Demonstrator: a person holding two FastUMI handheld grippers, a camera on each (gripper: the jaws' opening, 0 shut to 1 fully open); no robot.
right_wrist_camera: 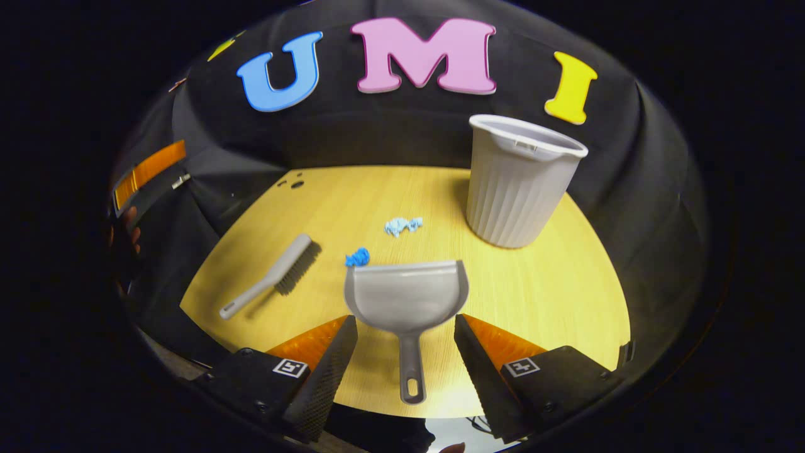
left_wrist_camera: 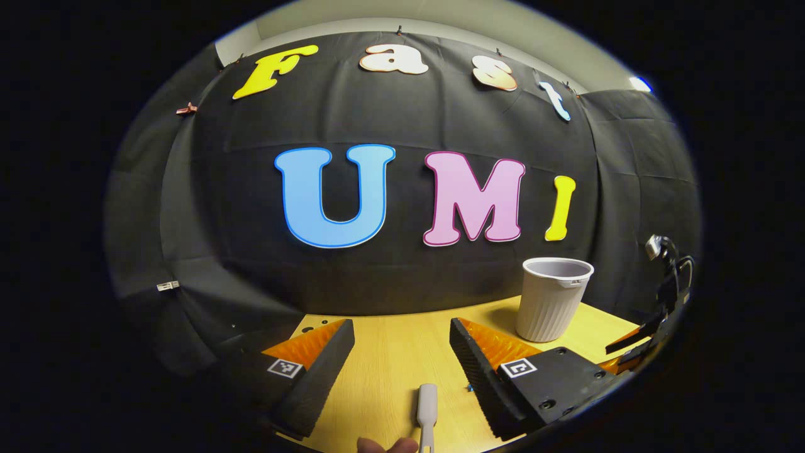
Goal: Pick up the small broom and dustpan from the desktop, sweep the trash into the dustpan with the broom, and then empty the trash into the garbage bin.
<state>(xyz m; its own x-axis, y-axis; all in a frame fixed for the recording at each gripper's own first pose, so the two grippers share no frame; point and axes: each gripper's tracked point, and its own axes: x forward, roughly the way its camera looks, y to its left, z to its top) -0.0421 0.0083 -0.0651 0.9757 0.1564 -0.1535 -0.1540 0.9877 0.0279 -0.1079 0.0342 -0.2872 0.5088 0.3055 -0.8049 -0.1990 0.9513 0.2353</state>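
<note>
1. Lying flat on the desktop (right_wrist_camera: 534,296), the dustpan (right_wrist_camera: 407,296) is a smooth grey plastic scoop with a straight front lip, rounded shoulders and a slim handle ending in a hanging hole, seen in the right gripper view.
2. The right gripper (right_wrist_camera: 405,358) has its jaws spread wide, one finger on each side of that handle, touching neither side.
3. The small broom (right_wrist_camera: 272,277) rests left of the pan, tilted, with a pale grey handle and dark bristles.
4. Two crumpled scraps sit just beyond the pan's lip: a dark blue one (right_wrist_camera: 357,257) and a pale blue one (right_wrist_camera: 402,225).
5. The garbage bin (right_wrist_camera: 519,182) stands upright farther right, tapered, with ribbed walls.
6. In the left gripper view, the left gripper (left_wrist_camera: 402,358) is also spread, with the broom's rounded handle tip low between its ridged fingers (left_wrist_camera: 484,371), untouched.
7. The desktop is yellow wood-grain.
</note>
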